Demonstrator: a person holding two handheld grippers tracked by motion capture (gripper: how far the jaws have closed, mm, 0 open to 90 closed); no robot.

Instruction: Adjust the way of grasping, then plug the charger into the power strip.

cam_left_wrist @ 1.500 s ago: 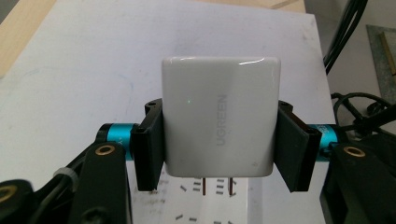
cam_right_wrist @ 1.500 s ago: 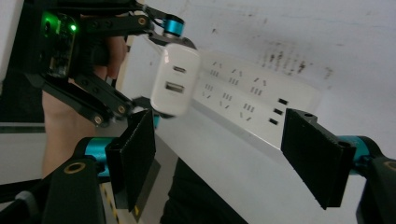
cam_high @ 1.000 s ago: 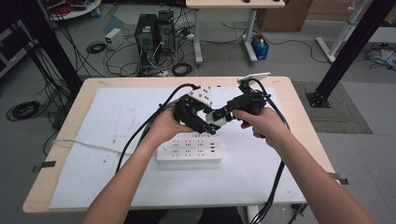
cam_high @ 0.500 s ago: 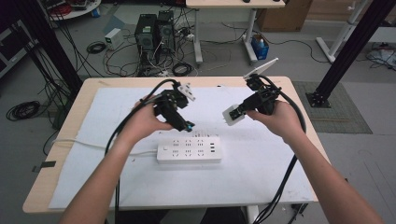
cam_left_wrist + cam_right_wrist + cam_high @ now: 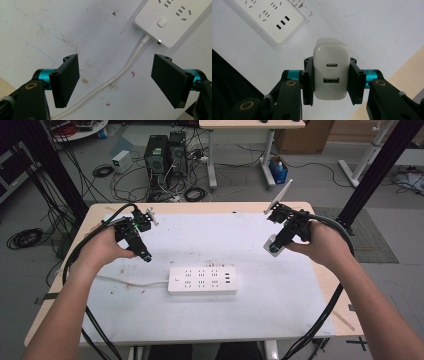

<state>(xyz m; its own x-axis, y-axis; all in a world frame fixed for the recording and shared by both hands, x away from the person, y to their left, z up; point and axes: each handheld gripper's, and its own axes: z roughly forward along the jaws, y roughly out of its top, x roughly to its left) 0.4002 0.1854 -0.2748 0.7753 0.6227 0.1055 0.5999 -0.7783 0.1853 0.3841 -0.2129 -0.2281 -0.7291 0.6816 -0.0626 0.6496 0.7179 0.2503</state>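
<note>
Both hands have swung apart since a second ago, when the grippers met over the table's middle. Now the table (image 5: 210,330) carries the power strip (image 5: 202,280) alone at centre, its cord (image 5: 120,75) trailing toward nine o'clock. The left gripper (image 5: 141,251) hangs at ten o'clock, jaws spread and empty. The right gripper (image 5: 276,246), at two o'clock, pinches the white charger (image 5: 331,71), lifted off the table. The handover looks finished; plugging in likely follows.
</note>
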